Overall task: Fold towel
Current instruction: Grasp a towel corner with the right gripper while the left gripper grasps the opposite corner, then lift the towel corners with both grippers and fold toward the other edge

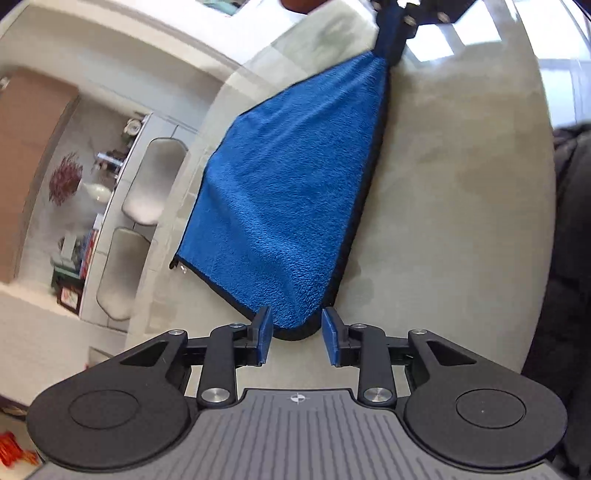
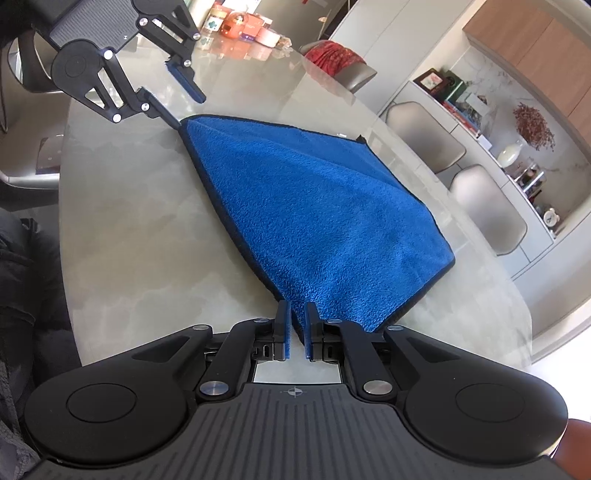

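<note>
Hidden or hard to make out first: in the left wrist view, right claw point(image 1: 393, 48) cut off by the top edge, only its blue-padded tips in frame. Underside of the cloth out of sight. Cannot tell whether a second layer lies beneath. A small tag or loop at the far corner, too small to read. Shelf clutter along the wall blurred. Jars and boxes point(image 2: 240, 26) at the far edge of the desk too indistinct to count.

One blue fleece towel with black edging point(image 1: 288, 192) point(image 2: 314, 206), on the middle of the pale marbled stone desk point(image 1: 461, 184) point(image 2: 129, 221), most of it flat, one near-edge corner raised off the surface.

Two claws. Right claw point(image 2: 296, 304) clenched on that raised corner, cloth pinched between nearly closed blue pads, towel tapering up into the grip. Left claw point(image 1: 296, 312) point(image 2: 188, 110) released, fingers spread wide on either side of the other near-edge corner. In the right wrist view one finger just beside or touching the hem; cannot tell which.

Two pale shell chairs point(image 1: 155, 181) point(image 2: 424, 136) beyond the far edge of the desk, and one more chair draped in red fabric point(image 2: 351, 70) near a far corner.
</note>
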A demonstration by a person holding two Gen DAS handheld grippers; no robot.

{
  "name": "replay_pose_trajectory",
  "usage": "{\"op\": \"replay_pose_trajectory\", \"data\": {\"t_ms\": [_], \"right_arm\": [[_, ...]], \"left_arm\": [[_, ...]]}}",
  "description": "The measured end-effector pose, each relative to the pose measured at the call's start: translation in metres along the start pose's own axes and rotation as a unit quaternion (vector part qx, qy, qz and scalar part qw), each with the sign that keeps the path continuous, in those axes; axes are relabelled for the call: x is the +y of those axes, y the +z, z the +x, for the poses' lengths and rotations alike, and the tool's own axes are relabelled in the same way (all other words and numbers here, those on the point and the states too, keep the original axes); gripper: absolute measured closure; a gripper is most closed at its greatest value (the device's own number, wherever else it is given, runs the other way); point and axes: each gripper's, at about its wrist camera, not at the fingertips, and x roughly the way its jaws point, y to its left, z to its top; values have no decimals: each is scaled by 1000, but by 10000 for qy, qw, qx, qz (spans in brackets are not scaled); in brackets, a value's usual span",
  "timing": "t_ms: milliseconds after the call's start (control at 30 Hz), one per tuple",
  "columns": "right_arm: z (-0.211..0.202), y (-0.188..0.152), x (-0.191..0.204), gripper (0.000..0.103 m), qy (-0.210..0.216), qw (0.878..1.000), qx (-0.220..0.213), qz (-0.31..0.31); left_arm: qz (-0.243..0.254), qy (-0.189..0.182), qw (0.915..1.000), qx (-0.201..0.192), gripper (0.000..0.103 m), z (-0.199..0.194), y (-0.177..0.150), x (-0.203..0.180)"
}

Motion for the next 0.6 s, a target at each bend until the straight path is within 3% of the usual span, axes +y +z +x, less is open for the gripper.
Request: {"op": "replay_pose_trajectory", "data": {"t_ms": [133,467,567,600], "right_arm": [[-1,1,2,96,32,10000,13,-77],[5,2,8,95,-9,9999,22,-105],[8,1,10,95,-58,9998,21,-176],[9,1,10,95,-89,9998,6,-197]], "left_arm": [[481,54,9988,-44,58,1,1,-6],[1521,317,9868,-458,59,17,-6,-21],[1496,182,9875,-458,69,22,-4,-20],[1474,111,9880,-448,78,24,-4,-19]]}}
